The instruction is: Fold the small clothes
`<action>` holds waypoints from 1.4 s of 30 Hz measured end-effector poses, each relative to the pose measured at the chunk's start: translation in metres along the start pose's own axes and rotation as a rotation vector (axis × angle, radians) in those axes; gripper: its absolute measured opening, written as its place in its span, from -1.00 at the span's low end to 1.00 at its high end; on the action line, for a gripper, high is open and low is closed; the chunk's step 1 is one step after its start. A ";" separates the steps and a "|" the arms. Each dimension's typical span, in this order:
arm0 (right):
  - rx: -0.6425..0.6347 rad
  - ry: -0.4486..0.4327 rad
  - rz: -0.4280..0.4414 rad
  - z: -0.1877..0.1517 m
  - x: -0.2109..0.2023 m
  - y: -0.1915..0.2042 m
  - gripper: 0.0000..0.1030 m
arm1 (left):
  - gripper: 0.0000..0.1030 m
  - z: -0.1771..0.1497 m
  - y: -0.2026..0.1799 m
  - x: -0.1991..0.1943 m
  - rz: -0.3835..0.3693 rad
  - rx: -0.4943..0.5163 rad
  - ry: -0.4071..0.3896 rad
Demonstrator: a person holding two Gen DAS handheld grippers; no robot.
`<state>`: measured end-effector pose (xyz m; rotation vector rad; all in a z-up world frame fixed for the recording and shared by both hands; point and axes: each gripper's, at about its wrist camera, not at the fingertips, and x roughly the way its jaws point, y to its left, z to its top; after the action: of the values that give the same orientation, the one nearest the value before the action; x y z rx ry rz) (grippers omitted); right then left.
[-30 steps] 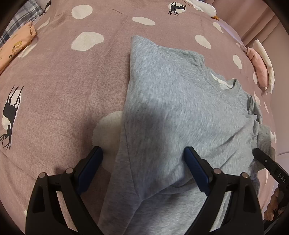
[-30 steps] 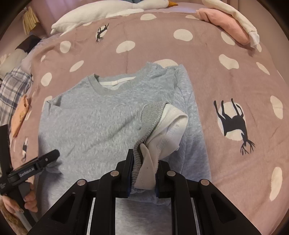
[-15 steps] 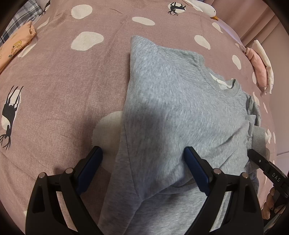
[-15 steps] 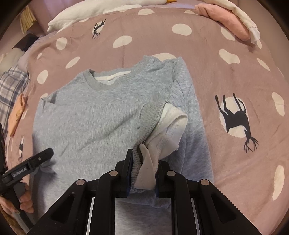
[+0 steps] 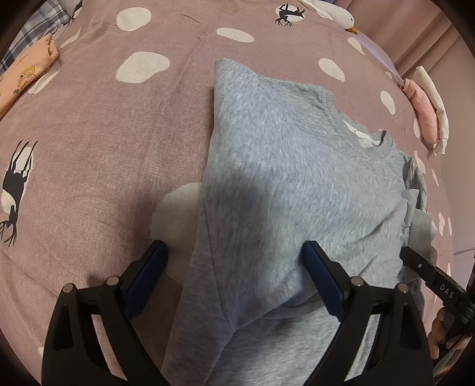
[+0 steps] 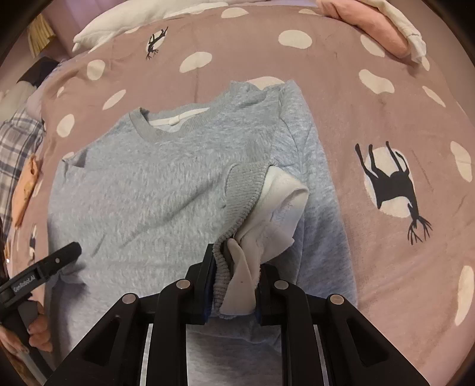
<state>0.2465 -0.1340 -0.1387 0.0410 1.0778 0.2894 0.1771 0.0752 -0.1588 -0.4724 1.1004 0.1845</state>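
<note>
A small grey sweatshirt [image 5: 291,184] lies on the bed, neck away from me; it also shows in the right wrist view [image 6: 154,190]. My left gripper [image 5: 234,267] is open, its jaws wide apart over the sweatshirt's left side, holding nothing. My right gripper [image 6: 234,276] is shut on the ribbed sleeve cuff [image 6: 243,190] with its white lining [image 6: 285,205], lifted and folded in over the sweatshirt's body. The right gripper's tip shows at the right edge of the left wrist view [image 5: 427,267].
The bed cover [image 5: 104,133] is mauve with white spots and black deer. A pink and white folded pile [image 6: 383,26] lies at the far right. An orange garment [image 5: 26,77] and a plaid cloth [image 6: 14,148] lie at the left. A white pillow [image 6: 142,14] is at the back.
My right gripper has carried the cuff slightly further in over the sweatshirt body. The left gripper has stayed open in place.
</note>
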 end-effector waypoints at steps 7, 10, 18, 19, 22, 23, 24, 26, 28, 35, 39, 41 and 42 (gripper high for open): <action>0.009 -0.013 -0.004 -0.003 -0.008 -0.009 -0.40 | 0.80 0.000 0.000 0.000 -0.001 0.000 0.000; 0.022 -0.021 0.020 -0.005 -0.016 -0.014 -0.39 | 0.80 -0.001 0.000 -0.001 0.000 0.000 -0.003; 0.074 -0.059 0.022 -0.007 -0.033 -0.032 -0.39 | 0.67 -0.006 0.008 -0.013 -0.038 -0.040 0.021; 0.086 -0.053 0.034 -0.007 -0.032 -0.035 -0.39 | 0.65 -0.008 0.012 -0.017 -0.052 -0.059 0.022; 0.110 -0.051 0.063 -0.008 -0.031 -0.040 -0.37 | 0.64 -0.015 0.022 -0.025 -0.090 -0.093 0.027; 0.118 -0.055 0.074 -0.008 -0.031 -0.041 -0.37 | 0.63 -0.018 0.025 -0.029 -0.094 -0.101 0.026; 0.125 -0.059 0.084 -0.008 -0.032 -0.042 -0.37 | 0.61 -0.022 0.029 -0.032 -0.098 -0.111 0.020; 0.133 -0.046 0.103 -0.009 -0.028 -0.043 -0.36 | 0.57 -0.027 0.034 -0.038 -0.103 -0.125 0.013; 0.131 -0.039 0.092 -0.010 -0.024 -0.040 -0.35 | 0.44 -0.033 0.037 -0.042 -0.101 -0.131 0.013; 0.146 -0.061 0.096 -0.014 -0.022 -0.043 -0.36 | 0.00 -0.047 0.037 -0.045 -0.063 -0.085 0.003; 0.143 -0.081 0.103 -0.015 -0.024 -0.041 -0.78 | -0.38 -0.050 0.037 -0.041 -0.041 -0.059 0.001; 0.132 -0.104 0.095 -0.014 -0.030 -0.040 -0.83 | -0.51 -0.050 0.037 -0.042 -0.045 -0.049 0.004; 0.134 -0.116 0.104 -0.013 -0.034 -0.040 -0.84 | -0.60 -0.050 0.036 -0.042 -0.060 -0.047 0.008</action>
<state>0.2286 -0.1821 -0.1230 0.2319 0.9800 0.3042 0.1042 0.0885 -0.1498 -0.5484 1.0905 0.1563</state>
